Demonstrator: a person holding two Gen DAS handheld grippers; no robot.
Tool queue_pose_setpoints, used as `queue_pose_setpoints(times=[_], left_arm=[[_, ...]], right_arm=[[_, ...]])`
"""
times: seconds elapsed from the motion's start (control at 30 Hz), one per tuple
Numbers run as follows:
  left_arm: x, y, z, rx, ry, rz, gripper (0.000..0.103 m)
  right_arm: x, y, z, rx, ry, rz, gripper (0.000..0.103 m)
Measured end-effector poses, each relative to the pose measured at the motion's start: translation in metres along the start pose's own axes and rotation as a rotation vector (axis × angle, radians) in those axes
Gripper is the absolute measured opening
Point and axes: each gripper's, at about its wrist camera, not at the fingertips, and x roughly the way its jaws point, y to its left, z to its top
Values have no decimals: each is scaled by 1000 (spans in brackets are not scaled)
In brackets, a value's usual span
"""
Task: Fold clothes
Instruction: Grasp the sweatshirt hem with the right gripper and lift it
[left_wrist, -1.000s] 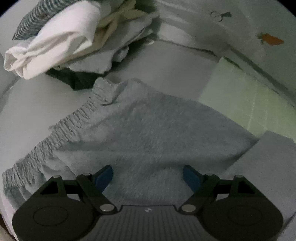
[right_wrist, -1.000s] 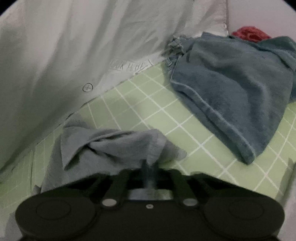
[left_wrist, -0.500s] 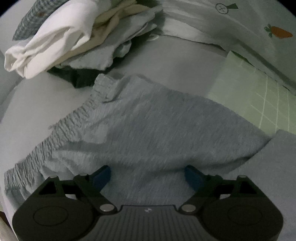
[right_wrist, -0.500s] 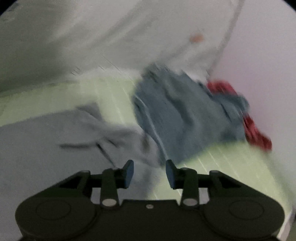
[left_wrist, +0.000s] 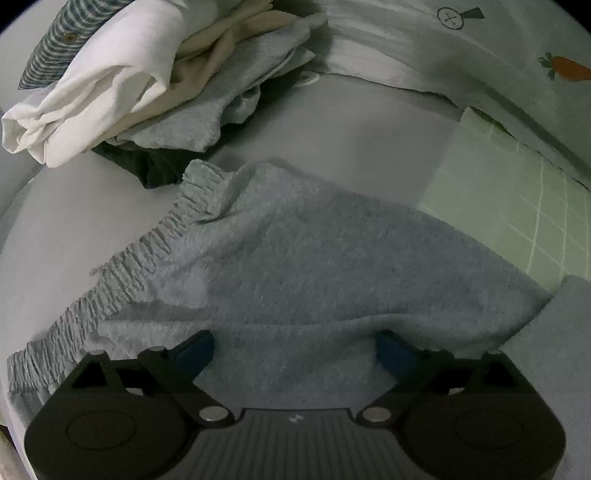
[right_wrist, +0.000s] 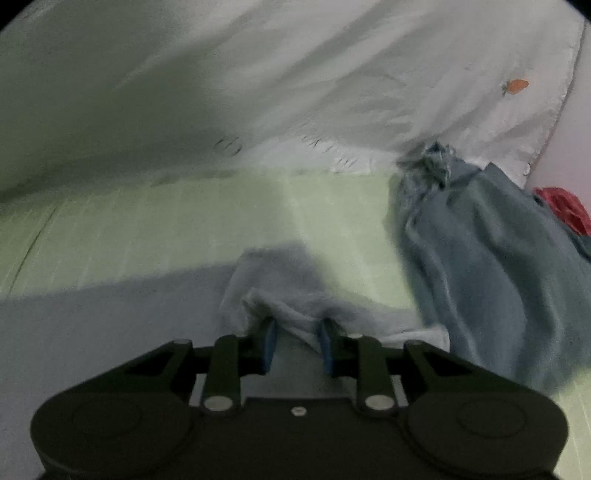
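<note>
Grey fleece shorts (left_wrist: 303, 258) with a gathered waistband (left_wrist: 140, 258) lie spread on a grey surface. My left gripper (left_wrist: 295, 352) is open, its blue pads wide apart over the near edge of the shorts. In the right wrist view a leg end of the same grey garment (right_wrist: 291, 295) lies bunched on the sheet. My right gripper (right_wrist: 297, 345) is open, with a fold of that cloth lying between its blue pads.
A pile of clothes (left_wrist: 147, 81) in white, beige, grey and stripes sits at the far left. A green checked sheet (left_wrist: 517, 206) lies to the right. A blue towel (right_wrist: 491, 273) and a red item (right_wrist: 561, 210) lie at the right, below a white carrot-print cover (right_wrist: 332, 85).
My right gripper was shut on the grey cloth one second ago; it has opened and swung, and now rests at the leg end. The left gripper has barely moved.
</note>
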Motion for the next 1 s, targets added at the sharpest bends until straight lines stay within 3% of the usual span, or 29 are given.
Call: queue_pose_setpoints(times=[0.1, 0.2, 0.37, 0.5, 0.7, 0.77, 0.9, 1.0], left_arm=[[3, 2, 2, -8, 8, -1, 99], [6, 3, 4, -15, 9, 2, 102], [9, 8, 3, -50, 13, -7, 103], [8, 7, 2, -39, -7, -3, 103], [4, 9, 15, -18, -66, 43, 102], [-3, 12, 21, 1, -122, 86, 102], [-3, 32, 31, 10, -188, 155, 102], [10, 53, 40, -2, -190, 134, 102]], right_arm=[[33, -5, 33, -14, -23, -32, 26], [62, -15, 62, 3, -45, -88, 42], [71, -32, 89, 50, -89, -158, 41], [49, -36, 73, 132, -90, 30, 54], [33, -27, 39, 124, -27, 43, 60], [25, -21, 33, 133, -24, 36, 73], [4, -3, 16, 108, -10, 21, 81], [-2, 5, 6, 88, 15, 17, 83]])
